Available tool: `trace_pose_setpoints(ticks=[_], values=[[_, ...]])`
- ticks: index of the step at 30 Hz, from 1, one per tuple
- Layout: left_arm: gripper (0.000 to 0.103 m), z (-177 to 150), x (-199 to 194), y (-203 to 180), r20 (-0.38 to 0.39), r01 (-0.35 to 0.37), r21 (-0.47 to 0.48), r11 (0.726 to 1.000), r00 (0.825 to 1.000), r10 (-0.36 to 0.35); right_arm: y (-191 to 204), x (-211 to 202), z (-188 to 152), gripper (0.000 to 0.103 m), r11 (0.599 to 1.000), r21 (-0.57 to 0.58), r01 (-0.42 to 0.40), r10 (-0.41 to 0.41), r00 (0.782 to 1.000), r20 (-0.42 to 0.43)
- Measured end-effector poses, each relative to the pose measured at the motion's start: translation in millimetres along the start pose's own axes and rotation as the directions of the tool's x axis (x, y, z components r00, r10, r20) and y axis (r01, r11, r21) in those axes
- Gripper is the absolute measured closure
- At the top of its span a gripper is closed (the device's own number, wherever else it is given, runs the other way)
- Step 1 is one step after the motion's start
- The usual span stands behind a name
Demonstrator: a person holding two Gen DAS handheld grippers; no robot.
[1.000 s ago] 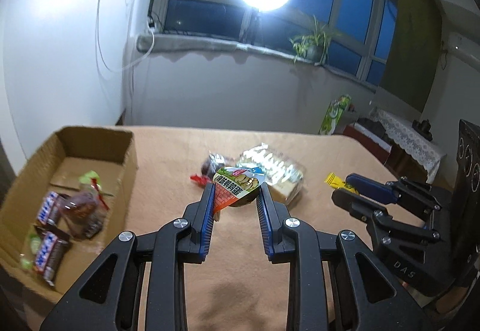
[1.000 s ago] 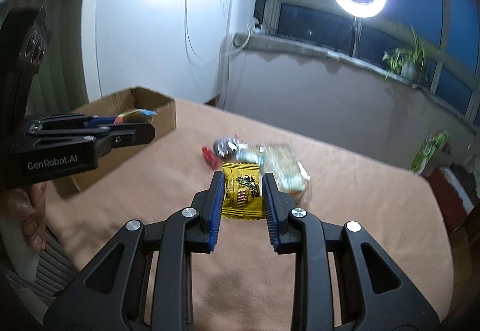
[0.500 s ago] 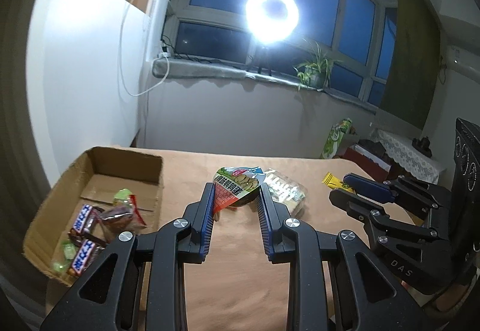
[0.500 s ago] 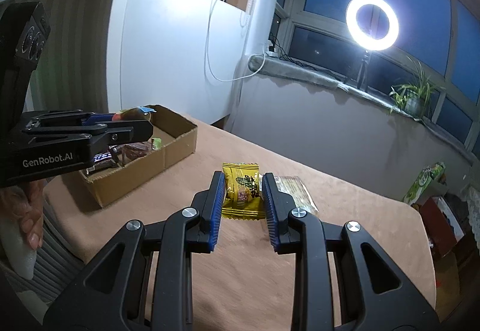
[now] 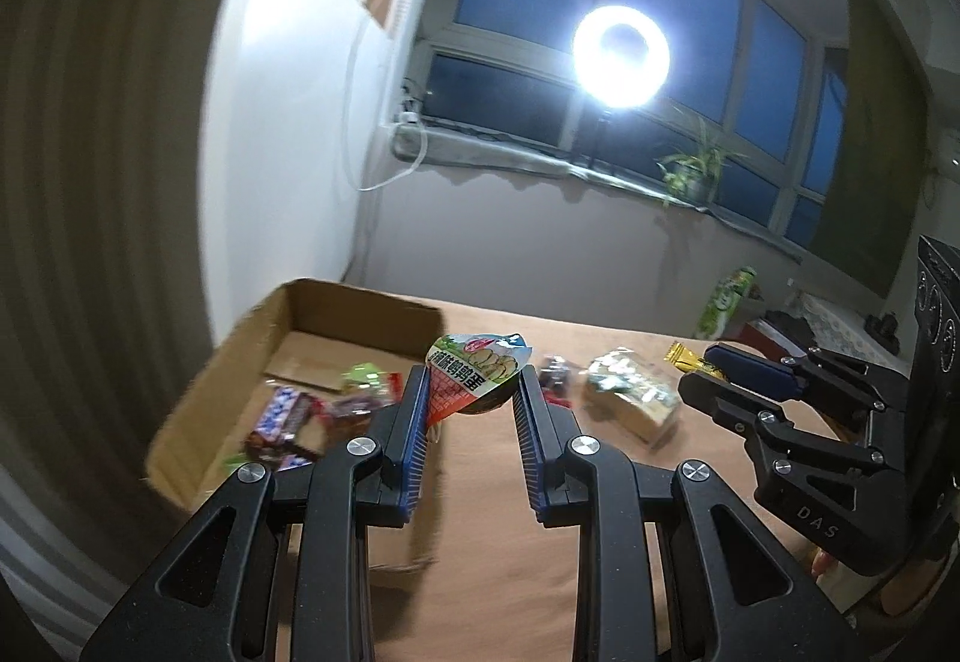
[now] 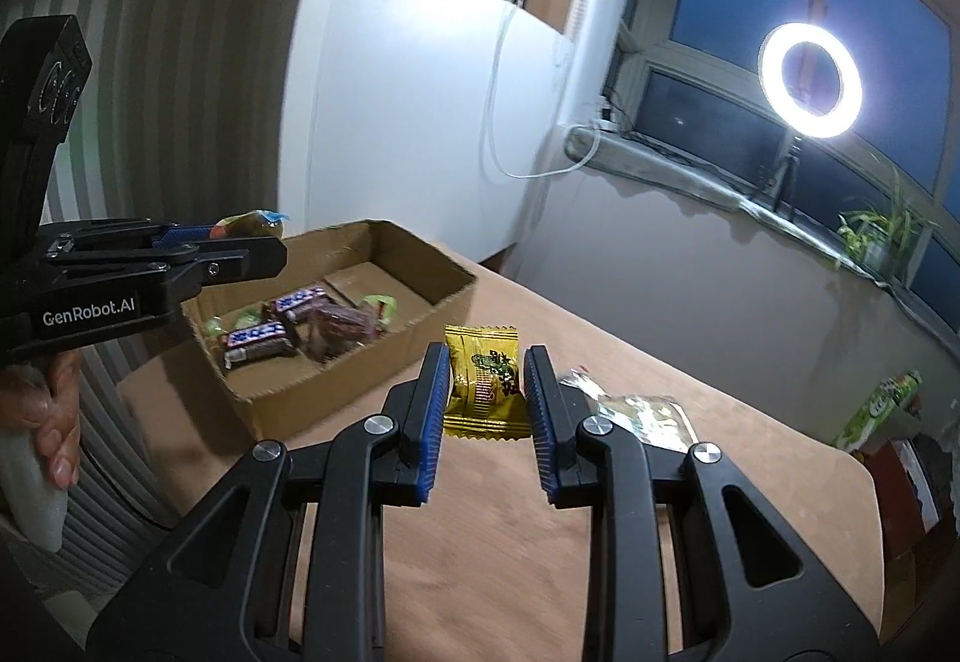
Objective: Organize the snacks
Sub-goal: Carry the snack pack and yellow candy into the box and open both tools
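Snacks [image 6: 312, 329] fill cardboard box [image 6: 447, 296]; clear packet [image 6: 645, 413] loose beside.

**Lit room behind the bench**

A ring light [image 5: 621, 56] glows on its stand, high ahead of the hand-held gripper, before a dark blue window [image 5: 540, 8]. A potted plant [image 5: 690, 170] sits on the sill to its right. A white cable [image 6: 510, 80] hangs down the white wall [image 5: 294, 110] on the left.
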State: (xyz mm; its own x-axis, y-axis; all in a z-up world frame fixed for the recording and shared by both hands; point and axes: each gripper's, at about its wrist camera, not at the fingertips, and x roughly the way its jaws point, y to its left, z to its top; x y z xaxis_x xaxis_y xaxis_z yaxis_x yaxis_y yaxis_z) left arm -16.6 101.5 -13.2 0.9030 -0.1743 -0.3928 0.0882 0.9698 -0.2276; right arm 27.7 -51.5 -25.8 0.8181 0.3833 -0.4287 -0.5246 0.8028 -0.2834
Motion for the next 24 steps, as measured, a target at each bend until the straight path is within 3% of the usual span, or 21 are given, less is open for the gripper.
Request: trace_pose_setpoints(ticks=[12,18,24], values=[[0.078,-2,-11,60,-0.001,-0.101,-0.067,0.993,0.995,0.101,49,38,31,0.076,0.993,-0.064,-0.095,0.097,0.995,0.016],[0.078,2,0,75,-0.017,-0.103,-0.070,0.992,0.995,0.102,65,64,45,0.076,0.988,-0.083,-0.134,0.135,0.991,0.014],[0.077,-7,26,88,-0.081,-0.086,-0.092,0.992,0.994,0.078,79,107,48,0.076,0.977,-0.094,-0.190,0.189,0.982,-0.025]])
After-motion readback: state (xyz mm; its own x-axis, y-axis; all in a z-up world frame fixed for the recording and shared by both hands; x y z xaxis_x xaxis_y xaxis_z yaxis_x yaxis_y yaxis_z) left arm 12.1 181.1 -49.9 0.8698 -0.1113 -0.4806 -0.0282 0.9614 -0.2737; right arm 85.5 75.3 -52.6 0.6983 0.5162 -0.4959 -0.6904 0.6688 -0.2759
